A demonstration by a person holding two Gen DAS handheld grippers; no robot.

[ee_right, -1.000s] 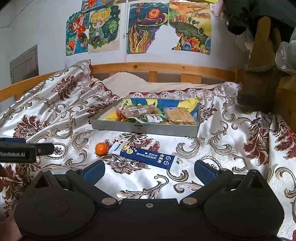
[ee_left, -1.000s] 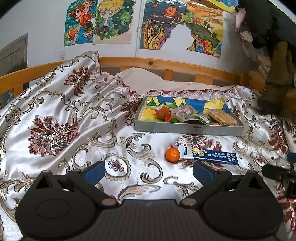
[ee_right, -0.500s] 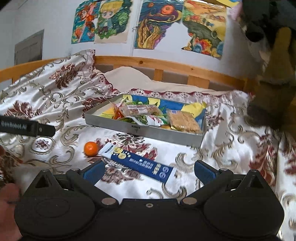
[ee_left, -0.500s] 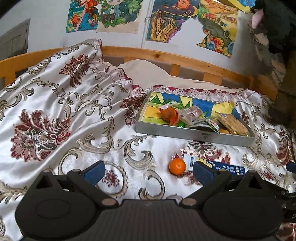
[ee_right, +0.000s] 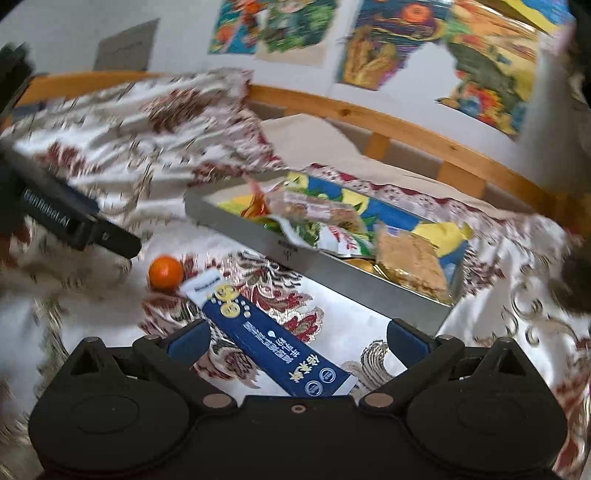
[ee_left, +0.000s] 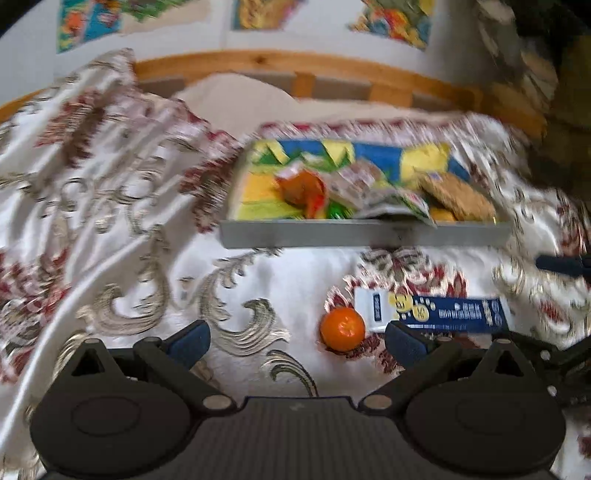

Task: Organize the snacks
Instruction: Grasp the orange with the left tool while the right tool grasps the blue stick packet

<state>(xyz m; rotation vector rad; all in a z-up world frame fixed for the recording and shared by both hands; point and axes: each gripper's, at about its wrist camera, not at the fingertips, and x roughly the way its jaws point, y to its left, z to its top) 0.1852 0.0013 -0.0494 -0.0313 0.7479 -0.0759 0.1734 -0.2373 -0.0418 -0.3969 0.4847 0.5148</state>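
Floral bedspread (ee_left: 122, 206) w/ snack tray (ee_left: 365, 233), prob. posters (ee_right: 487, 62) behind; both tools wide open, empty

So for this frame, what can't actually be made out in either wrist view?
- Wrappers in the grey tray, left wrist view: motion blur smears their print and edges.
- Blue snack packet, right wrist view: its near end is hidden behind the right tool; the small print is unreadable.
- Left tool, right wrist view: only one finger shows, the rest cut off by the left edge.
- Wall posters, left wrist view: cropped by the top edge and blurred.
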